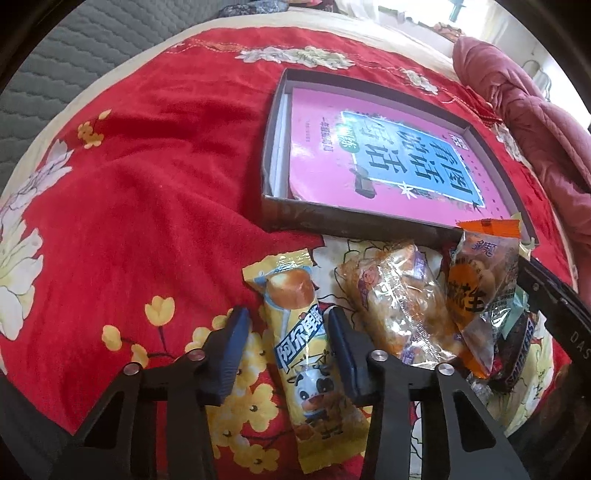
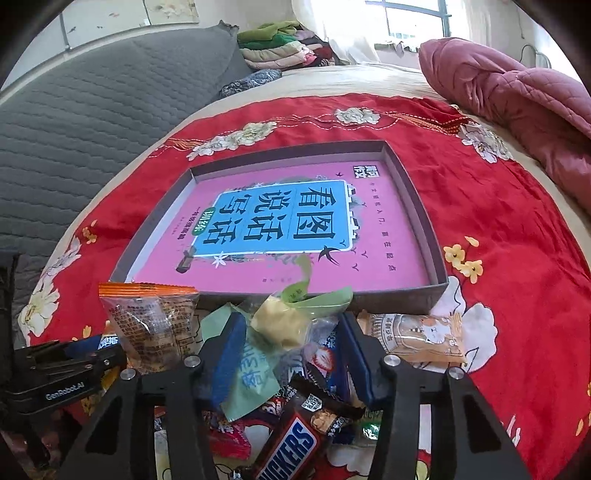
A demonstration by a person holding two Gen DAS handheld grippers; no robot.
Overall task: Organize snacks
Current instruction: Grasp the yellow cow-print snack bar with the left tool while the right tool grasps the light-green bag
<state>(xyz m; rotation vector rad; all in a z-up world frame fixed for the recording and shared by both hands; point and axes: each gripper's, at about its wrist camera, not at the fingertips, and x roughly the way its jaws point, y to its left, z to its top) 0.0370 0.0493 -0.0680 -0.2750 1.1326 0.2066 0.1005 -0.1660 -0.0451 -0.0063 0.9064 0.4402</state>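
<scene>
I see a red floral bedspread (image 2: 498, 206) spread over the bed, with a grey quilted cover (image 2: 74, 122) along one side. A rumpled pink quilt (image 2: 517, 96) lies at the far corner. Folded clothes (image 2: 280, 48) are stacked beyond the bedspread, near a bright window (image 2: 413, 18).

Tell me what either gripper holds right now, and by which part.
Nothing held. Left gripper open astride the long yellow bread packet; right gripper open over the pale-green sweet wrapper.
</scene>
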